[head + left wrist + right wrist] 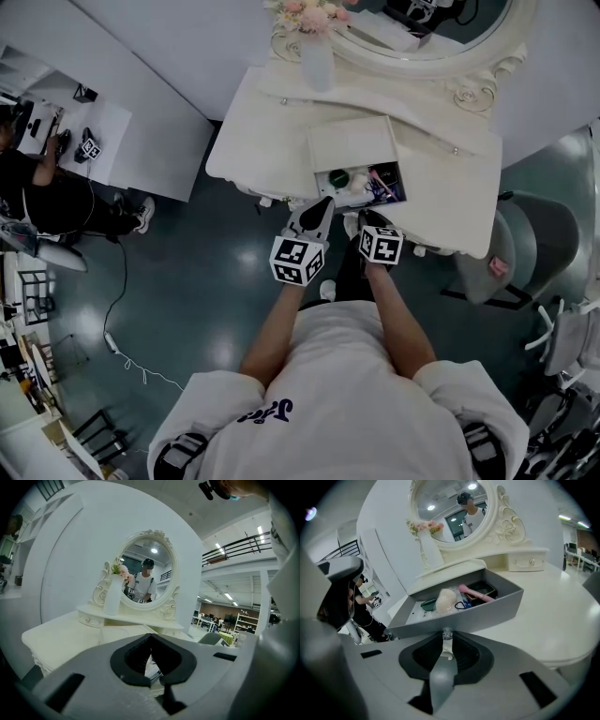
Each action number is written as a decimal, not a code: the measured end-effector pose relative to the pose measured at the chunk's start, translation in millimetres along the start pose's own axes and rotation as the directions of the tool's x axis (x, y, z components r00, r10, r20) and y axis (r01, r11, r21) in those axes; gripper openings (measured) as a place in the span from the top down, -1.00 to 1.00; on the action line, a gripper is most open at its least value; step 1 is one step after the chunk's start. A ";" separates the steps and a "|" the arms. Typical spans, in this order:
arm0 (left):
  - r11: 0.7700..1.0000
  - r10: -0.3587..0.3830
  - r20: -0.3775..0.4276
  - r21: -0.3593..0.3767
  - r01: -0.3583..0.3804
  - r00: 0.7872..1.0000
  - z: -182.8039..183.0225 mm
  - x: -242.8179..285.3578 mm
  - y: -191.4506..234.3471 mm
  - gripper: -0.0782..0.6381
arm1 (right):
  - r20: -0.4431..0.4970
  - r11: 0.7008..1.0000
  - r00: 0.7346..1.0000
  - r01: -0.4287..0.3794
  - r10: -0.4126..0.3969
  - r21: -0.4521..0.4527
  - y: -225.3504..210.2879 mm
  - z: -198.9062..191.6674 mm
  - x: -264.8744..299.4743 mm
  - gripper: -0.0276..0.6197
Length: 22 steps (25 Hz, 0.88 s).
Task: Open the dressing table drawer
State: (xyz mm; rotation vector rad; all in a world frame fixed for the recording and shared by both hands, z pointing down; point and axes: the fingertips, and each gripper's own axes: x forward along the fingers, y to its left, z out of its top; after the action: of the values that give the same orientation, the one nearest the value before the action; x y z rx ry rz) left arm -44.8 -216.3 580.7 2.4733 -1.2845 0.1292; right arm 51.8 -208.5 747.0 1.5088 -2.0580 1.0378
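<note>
The dressing table [253, 141] has its middle drawer [459, 620] pulled out; a green item, a pale puff [445, 599] and a pink stick [476, 592] lie inside. In the head view the drawer [316, 184] shows open at the table's front edge. My right gripper [447, 637] is shut on the drawer's small clear knob [447, 633] at the middle of the front wall. From above, the right gripper [367, 217] sits just in front of the drawer. The left gripper [323, 204] hangs beside it at the drawer's front left, jaws together and holding nothing. In its own view the left gripper [151, 637] faces the mirror.
An oval mirror [431, 37] and a white vase of pink flowers [317, 52] stand at the back of the table. A grey chair [539, 234] is at the right. A person sits at a desk [56, 178] at the far left, with cables on the floor [122, 337].
</note>
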 end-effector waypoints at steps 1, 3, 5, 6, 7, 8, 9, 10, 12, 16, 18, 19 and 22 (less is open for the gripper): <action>1.000 0.001 0.000 0.001 -0.001 1.000 -0.9 -1.9 0.0 0.74 | 0.002 1.000 1.000 0.000 0.000 0.002 0.1 -1.6 -0.7 0.71; 1.000 0.003 -0.001 0.002 -0.003 1.000 -2.3 -5.2 0.3 0.74 | 0.012 1.000 1.000 -0.002 0.002 0.003 1.7 -2.5 -2.1 0.71; 1.000 0.003 -0.002 0.001 -0.003 1.000 -3.1 -7.1 0.2 0.74 | 0.020 1.000 1.000 -0.005 0.005 0.004 3.7 -2.2 -2.7 0.71; 1.000 0.003 -0.002 0.001 -0.003 1.000 -3.6 -7.7 -0.1 0.74 | 0.022 1.000 1.000 -0.006 0.006 0.006 4.3 -2.3 -2.8 0.71; 1.000 0.002 -0.003 0.002 -0.002 1.000 -4.1 -8.2 -0.5 0.74 | 0.023 1.000 1.000 -0.004 0.004 0.009 4.2 -2.8 -2.7 0.71; 1.000 0.001 -0.003 0.003 -0.001 1.000 -4.4 -8.4 -1.2 0.74 | 0.022 1.000 1.000 -0.002 0.001 0.015 3.5 -3.3 -2.4 0.71; 1.000 -0.001 -0.002 0.005 0.001 1.000 -4.4 -8.6 -1.9 0.74 | 0.019 1.000 1.000 0.002 -0.002 0.021 2.8 -3.6 -2.0 0.71; 1.000 -0.003 -0.001 0.006 0.003 1.000 -4.0 -8.9 -2.4 0.74 | 0.013 1.000 1.000 0.005 -0.006 0.026 2.0 -3.9 -1.4 0.70; 1.000 -0.004 0.003 0.008 0.004 1.000 -2.9 -10.0 -2.7 0.74 | 0.001 0.999 1.000 0.009 -0.009 0.031 0.8 -4.6 -0.5 0.69; 1.000 -0.007 0.016 0.009 0.007 1.000 2.4 -12.4 -3.0 0.74 | 0.005 1.000 1.000 0.015 -0.015 0.027 -0.9 -1.9 -6.8 0.63; 1.000 -0.007 0.025 0.010 0.006 1.000 6.0 -14.2 -2.8 0.74 | 0.022 1.000 1.000 0.022 -0.022 0.023 -2.6 3.3 -12.3 0.56; 1.000 -0.006 0.032 0.011 0.006 0.999 8.1 -15.1 -2.7 0.74 | 0.032 0.999 0.999 0.026 -0.027 0.019 -3.2 7.2 -15.7 0.56; 1.000 -0.003 0.059 0.011 0.002 0.998 16.7 -18.5 -2.7 0.74 | 0.070 0.999 0.997 0.041 -0.041 0.001 -1.5 22.6 -29.9 0.56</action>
State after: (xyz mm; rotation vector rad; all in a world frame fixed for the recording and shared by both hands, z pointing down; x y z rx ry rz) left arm -54.8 -206.4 560.0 2.5054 -1.3079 0.0631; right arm 66.2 -206.4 712.4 1.6010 -2.0649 0.9821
